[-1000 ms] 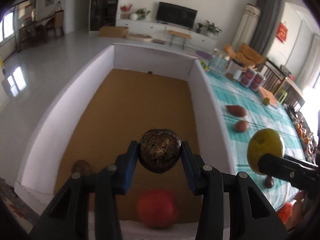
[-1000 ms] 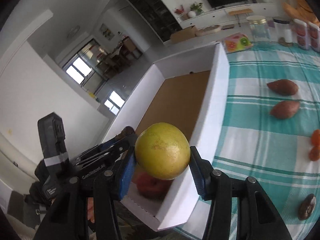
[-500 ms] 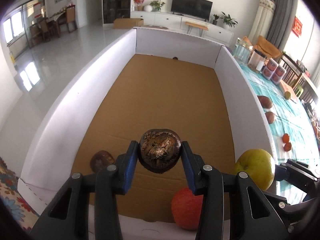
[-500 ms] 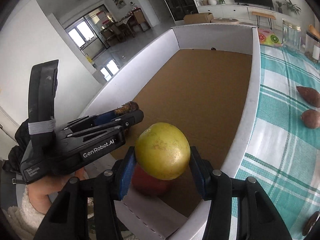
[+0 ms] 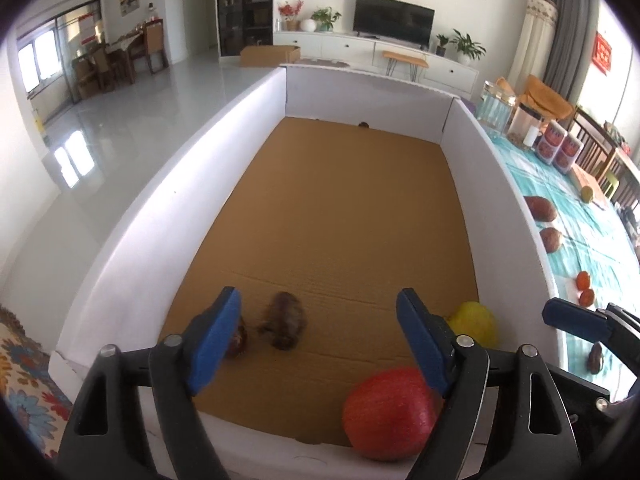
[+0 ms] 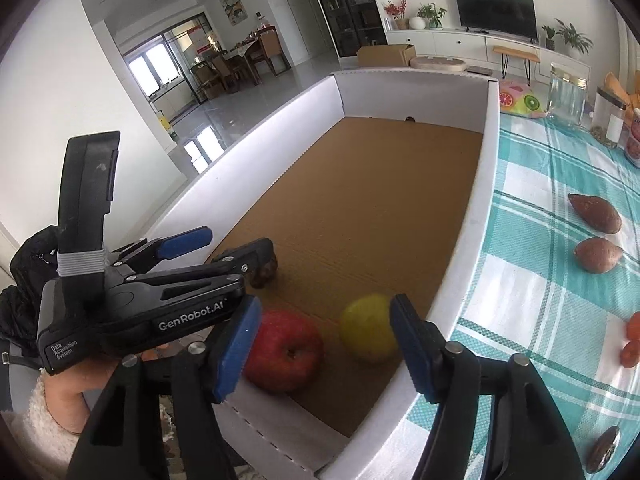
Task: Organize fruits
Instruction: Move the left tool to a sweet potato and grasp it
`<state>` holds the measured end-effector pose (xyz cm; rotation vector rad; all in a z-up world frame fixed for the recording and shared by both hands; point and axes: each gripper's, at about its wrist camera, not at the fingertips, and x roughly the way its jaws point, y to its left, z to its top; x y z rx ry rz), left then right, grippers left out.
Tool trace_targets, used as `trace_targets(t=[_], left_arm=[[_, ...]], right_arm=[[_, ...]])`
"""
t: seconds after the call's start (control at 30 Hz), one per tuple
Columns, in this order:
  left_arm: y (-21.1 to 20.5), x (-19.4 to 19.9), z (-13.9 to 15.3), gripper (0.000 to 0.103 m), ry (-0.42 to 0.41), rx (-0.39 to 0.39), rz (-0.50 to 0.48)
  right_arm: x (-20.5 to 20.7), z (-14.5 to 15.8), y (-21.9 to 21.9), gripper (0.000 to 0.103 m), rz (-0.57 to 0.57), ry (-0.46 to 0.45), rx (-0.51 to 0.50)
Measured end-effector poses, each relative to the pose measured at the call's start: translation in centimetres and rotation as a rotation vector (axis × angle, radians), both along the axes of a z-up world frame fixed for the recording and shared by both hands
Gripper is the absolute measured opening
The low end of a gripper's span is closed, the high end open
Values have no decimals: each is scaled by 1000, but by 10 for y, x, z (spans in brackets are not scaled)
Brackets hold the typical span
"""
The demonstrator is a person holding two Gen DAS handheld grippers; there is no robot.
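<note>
Resting on corrugated cardboard [image 5: 340, 208]: smooth round apple [image 5: 390, 414], wrinkled brown fruit [image 5: 283, 320].

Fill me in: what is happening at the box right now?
A person is sorting fruit into the white cardboard box with two handheld grippers. The left gripper has just been opening, and the dark brown fruit now lies blurred on the box floor between its fingers. The right gripper has likewise just been opening; the yellow fruit sits in the box beside the red apple. Two sweet potatoes and small orange fruits wait on the checked tablecloth.
</note>
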<state>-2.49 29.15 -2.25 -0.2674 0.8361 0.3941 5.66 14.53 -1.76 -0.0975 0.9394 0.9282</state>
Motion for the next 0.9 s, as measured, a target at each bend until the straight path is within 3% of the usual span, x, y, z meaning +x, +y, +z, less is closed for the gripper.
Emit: trace_targets(t=[0.1,0.3,0.5,0.6,0.67,0.73,0.9], left_arm=[[-10,4,5,82,-19,-2,-20],[-69,18,18,82,-65,-15,-169],[-157,33,22,82,-56,-38,-415],[-202,39,13,82,-15,-44,-528],[-226,41,5,82,15,-42,-584],[-241,43,-3,82,51,-29,-619],[-248,48,-15,82,106,-38,-623]], right_arm=[[4,11,-31,91,-70,-55,21],[16,14,-140,94,-324,-217,3],[40,-18,-268,95,-671,-256,-60],[48,-40,-326,95,-839,-217,-50],[48,-52,-365,95,-951,-103,55],[45,-57,-393,95,-1010,-42,182],[45,-68,-404,95,-1037,37,236]])
